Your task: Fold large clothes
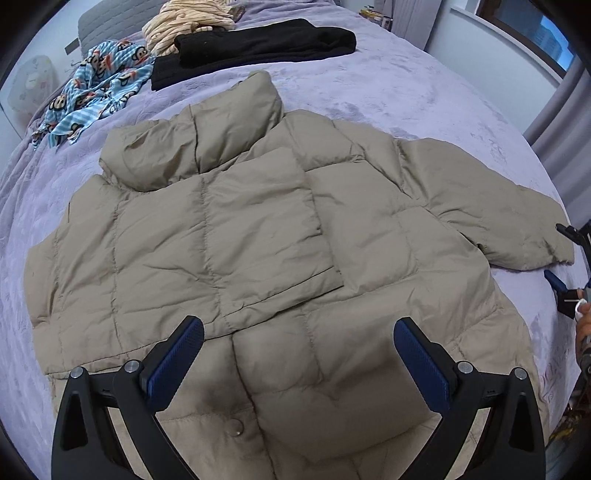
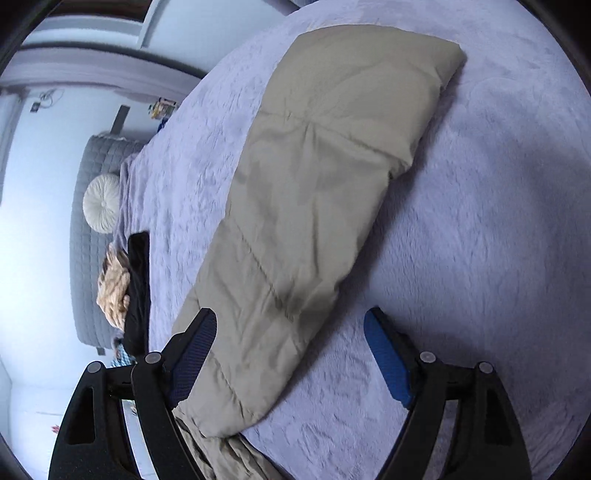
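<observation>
A beige puffer jacket (image 1: 258, 229) lies front-up on the lavender blanket (image 1: 406, 85). One sleeve is folded across its chest; the other sleeve (image 1: 491, 206) stretches out to the right. My left gripper (image 1: 297, 325) hovers open over the jacket's lower hem, with nothing pressed between its blue pads. At the right edge, my right gripper (image 1: 559, 254) sits by that sleeve's cuff. In the right wrist view the outstretched sleeve (image 2: 314, 206) runs diagonally from bottom left to top right. My right gripper (image 2: 291, 328) is open, and the sleeve's lower part lies loose beside its left finger.
Folded black clothing (image 1: 258, 44), a cream striped garment (image 1: 184, 22) and a blue cartoon-print cloth (image 1: 96, 81) lie at the far end of the bed. A grey headboard (image 2: 88, 258) and a round white cushion (image 2: 101, 208) stand behind them. A window (image 1: 535, 29) is at the right.
</observation>
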The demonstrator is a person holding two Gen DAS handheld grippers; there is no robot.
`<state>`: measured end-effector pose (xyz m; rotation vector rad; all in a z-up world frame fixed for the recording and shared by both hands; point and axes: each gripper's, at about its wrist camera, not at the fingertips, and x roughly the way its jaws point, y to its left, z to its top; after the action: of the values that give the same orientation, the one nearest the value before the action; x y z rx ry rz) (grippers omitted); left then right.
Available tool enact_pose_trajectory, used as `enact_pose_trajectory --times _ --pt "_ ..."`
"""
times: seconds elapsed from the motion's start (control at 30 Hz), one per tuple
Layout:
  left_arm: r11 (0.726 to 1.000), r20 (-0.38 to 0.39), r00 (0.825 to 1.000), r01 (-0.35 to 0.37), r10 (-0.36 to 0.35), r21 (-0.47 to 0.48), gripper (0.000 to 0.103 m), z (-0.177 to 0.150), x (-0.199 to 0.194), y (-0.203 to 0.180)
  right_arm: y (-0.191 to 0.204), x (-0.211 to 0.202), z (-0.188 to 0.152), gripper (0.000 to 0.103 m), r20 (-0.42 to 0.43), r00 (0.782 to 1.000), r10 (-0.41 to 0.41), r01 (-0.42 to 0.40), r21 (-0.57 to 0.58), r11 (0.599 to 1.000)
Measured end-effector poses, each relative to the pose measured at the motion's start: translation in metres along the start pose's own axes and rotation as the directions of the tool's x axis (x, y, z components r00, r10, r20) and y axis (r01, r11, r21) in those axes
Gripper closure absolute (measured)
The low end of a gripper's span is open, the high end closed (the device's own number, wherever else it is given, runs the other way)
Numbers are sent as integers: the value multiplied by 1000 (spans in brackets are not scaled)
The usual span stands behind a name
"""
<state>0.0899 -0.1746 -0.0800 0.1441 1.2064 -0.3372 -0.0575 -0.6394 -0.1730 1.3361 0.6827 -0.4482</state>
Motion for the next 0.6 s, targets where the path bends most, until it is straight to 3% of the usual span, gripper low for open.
enact_pose_trajectory --times 0.27,0.43,0.47,0.53,0.6 --pt "1000 6 1000 13 -13 -8 0 4 -1 -9 -15 7 35 19 97 984 148 -164 178 970" --pt "999 28 999 -24 24 -31 0 6 -3 2 -3 20 42 21 27 983 181 -183 180 966" --pt "999 33 999 -28 29 -41 0 8 -4 6 -2 22 42 27 17 982 189 -189 189 964" --pt "997 38 999 -35 38 -63 0 10 -6 16 2 30 43 75 -19 985 173 -165 211 963" --pt "995 47 997 -54 58 -84 0 12 -8 26 3 31 38 97 -32 983 182 -171 212 962"
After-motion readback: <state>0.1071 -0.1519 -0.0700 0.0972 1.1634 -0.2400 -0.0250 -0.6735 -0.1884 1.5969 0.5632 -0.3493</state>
